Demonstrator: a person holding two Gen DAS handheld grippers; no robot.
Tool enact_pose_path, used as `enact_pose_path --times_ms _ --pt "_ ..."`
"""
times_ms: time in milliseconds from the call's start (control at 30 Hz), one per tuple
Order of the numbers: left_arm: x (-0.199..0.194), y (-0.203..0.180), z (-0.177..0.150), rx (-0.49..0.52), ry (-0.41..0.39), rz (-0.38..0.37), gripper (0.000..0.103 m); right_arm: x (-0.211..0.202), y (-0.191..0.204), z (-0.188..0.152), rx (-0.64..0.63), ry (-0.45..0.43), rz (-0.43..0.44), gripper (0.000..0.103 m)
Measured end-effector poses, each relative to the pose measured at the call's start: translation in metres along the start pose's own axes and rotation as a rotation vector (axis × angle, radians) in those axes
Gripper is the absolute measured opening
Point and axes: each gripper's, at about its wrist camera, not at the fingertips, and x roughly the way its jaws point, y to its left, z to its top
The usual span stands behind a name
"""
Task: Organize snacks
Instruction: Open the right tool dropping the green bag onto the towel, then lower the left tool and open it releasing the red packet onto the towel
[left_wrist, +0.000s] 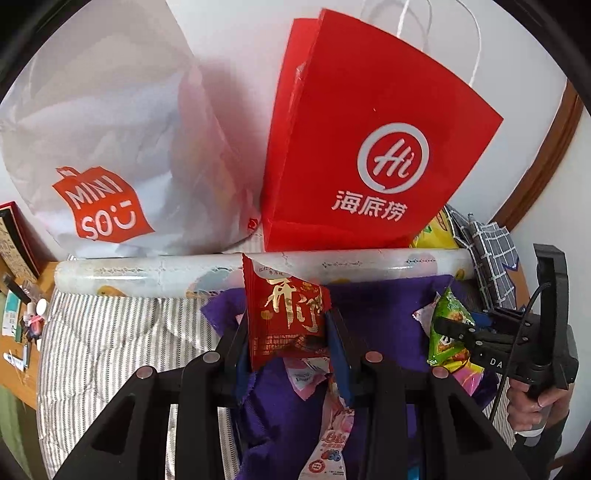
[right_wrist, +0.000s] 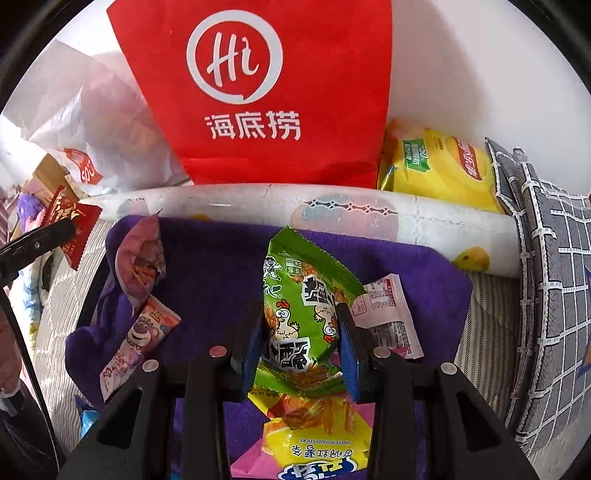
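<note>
My left gripper (left_wrist: 286, 320) is shut on a red snack packet (left_wrist: 284, 291) with gold lettering, held upright above a purple cloth (left_wrist: 373, 306). In the right wrist view that packet (right_wrist: 74, 225) shows at the far left. My right gripper (right_wrist: 300, 312) is shut on a green packet (right_wrist: 306, 266) printed with cartoon chickens, also over the purple cloth (right_wrist: 207, 266). The left wrist view shows the right gripper (left_wrist: 458, 332) at the right, held by a hand (left_wrist: 532, 402). Behind both stands a red paper bag (left_wrist: 369, 147) with a white logo.
A white plastic bag (left_wrist: 110, 147) leans left of the red bag (right_wrist: 258, 92). A rolled printed sheet (left_wrist: 166, 273) lies in front of them. On the cloth lie a yellow sweet-potato-stick packet (right_wrist: 314, 435), a bear-print packet (right_wrist: 140, 336) and a pink sachet (right_wrist: 391, 317). A yellow chip bag (right_wrist: 439, 166) sits back right.
</note>
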Motion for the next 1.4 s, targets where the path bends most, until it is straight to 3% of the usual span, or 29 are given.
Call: enact_pose_path --times_ms 133,233,400,467,600,667,933,1033,1133,1400 --pt "0.005 -0.006 -0.003 0.017 0.022 0.01 0.035 -0.001 0.002 0.002 -0.019 -0.002 -0.013 0.038" --pt "0.011 -0.008 -0.006 0.015 0.042 0.017 0.035 -0.006 0.004 0.003 -0.027 -0.006 -0.007 0.047" --pt "0.019 -0.011 -0.01 0.013 0.08 -0.023 0.035 -0.028 0.005 0.006 -0.025 -0.06 -0.013 0.051" --pt "0.022 -0.015 -0.011 0.029 0.092 -0.024 0.035 -0.039 0.005 0.006 -0.022 -0.093 -0.024 0.058" --pt "0.031 -0.026 -0.017 0.067 0.129 -0.022 0.035 -0.055 0.002 0.006 0.002 -0.14 -0.036 0.063" --pt "0.036 -0.029 -0.019 0.073 0.145 -0.017 0.036 -0.06 0.001 0.006 0.005 -0.152 -0.032 0.072" --pt "0.042 -0.027 -0.02 0.053 0.182 -0.058 0.036 -0.073 0.007 0.007 -0.003 -0.225 -0.109 0.083" --pt "0.039 -0.029 -0.019 0.061 0.181 -0.063 0.038 -0.074 0.007 0.009 0.01 -0.227 -0.135 0.084" --pt "0.035 -0.032 -0.018 0.076 0.174 -0.073 0.053 -0.077 0.01 0.009 0.023 -0.241 -0.176 0.084" --pt "0.014 -0.035 -0.012 0.079 0.128 -0.086 0.053 -0.096 0.022 0.006 0.007 -0.294 -0.227 0.084"
